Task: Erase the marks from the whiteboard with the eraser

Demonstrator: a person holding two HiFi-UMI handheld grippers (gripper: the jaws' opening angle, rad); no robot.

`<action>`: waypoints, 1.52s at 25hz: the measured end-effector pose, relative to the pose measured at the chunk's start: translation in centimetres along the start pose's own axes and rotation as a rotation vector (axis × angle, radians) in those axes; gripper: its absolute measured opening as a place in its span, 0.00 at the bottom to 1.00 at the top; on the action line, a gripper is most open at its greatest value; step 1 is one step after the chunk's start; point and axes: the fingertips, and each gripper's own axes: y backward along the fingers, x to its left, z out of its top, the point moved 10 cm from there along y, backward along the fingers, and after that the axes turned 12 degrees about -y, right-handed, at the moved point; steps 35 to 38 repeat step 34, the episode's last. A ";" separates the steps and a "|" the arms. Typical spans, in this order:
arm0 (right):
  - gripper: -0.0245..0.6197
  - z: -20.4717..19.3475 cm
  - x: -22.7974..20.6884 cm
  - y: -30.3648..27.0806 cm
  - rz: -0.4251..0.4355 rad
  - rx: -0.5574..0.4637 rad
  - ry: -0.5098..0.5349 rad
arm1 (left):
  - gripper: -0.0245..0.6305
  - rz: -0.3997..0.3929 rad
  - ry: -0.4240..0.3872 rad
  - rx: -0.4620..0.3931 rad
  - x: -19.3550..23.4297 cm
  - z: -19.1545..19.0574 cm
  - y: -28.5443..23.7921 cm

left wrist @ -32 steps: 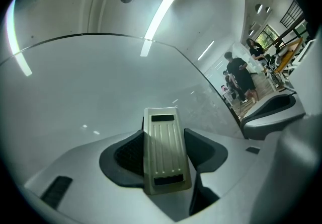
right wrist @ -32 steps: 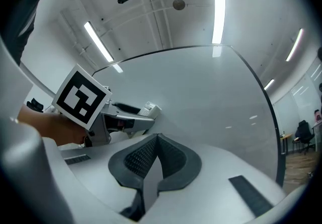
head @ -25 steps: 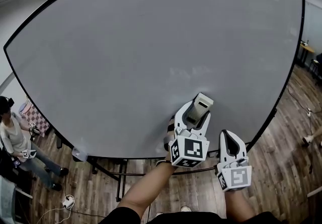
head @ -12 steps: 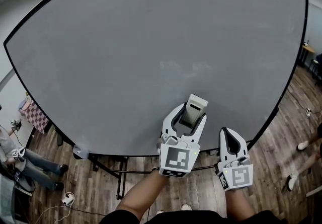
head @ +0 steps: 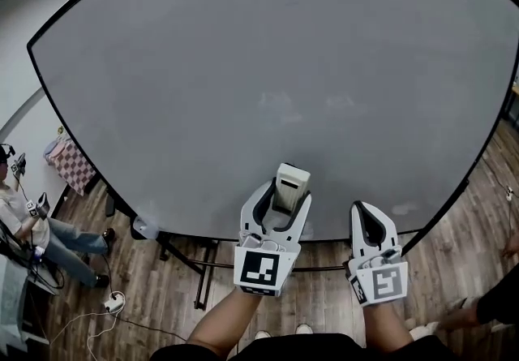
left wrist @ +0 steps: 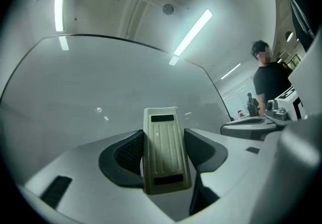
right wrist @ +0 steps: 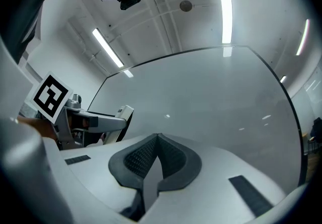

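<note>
The whiteboard (head: pixel 243 43) fills most of the head view, with only faint smudges (head: pixel 280 100) near its middle and another pale patch (head: pixel 401 209) low on the right. My left gripper (head: pixel 278 199) is shut on a cream eraser (head: pixel 290 183), held over the board's lower edge. In the left gripper view the eraser (left wrist: pixel 166 150) stands clamped between the dark pads of the left gripper (left wrist: pixel 163 148), its far end toward the whiteboard (left wrist: pixel 90 87). My right gripper (head: pixel 366 225) hangs to the right, below the board's edge. In the right gripper view the right gripper (right wrist: pixel 157 143) has its jaws shut on nothing.
The board stands on a dark frame (head: pixel 203 270) over a wooden floor (head: pixel 478 246). A seated person (head: pixel 20 217) is at the far left, with a cable and plug block (head: pixel 113 300) nearby. Another person in black (left wrist: pixel 271 79) stands at the board's right side.
My left gripper has slid down and to the left with the eraser, from mid-low on the board to its bottom edge. The right gripper has hardly moved.
</note>
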 end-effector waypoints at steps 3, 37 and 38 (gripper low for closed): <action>0.07 -0.8 2.2 -1.1 0.043 0.011 0.001 | 0.44 0.057 0.039 0.022 1.6 -1.2 2.3; 0.07 -2.7 9.5 -2.4 0.141 0.098 0.071 | 0.45 0.144 0.057 0.145 4.6 -6.3 11.1; 0.07 -2.7 9.5 -2.4 0.141 0.098 0.071 | 0.45 0.144 0.057 0.145 4.6 -6.3 11.1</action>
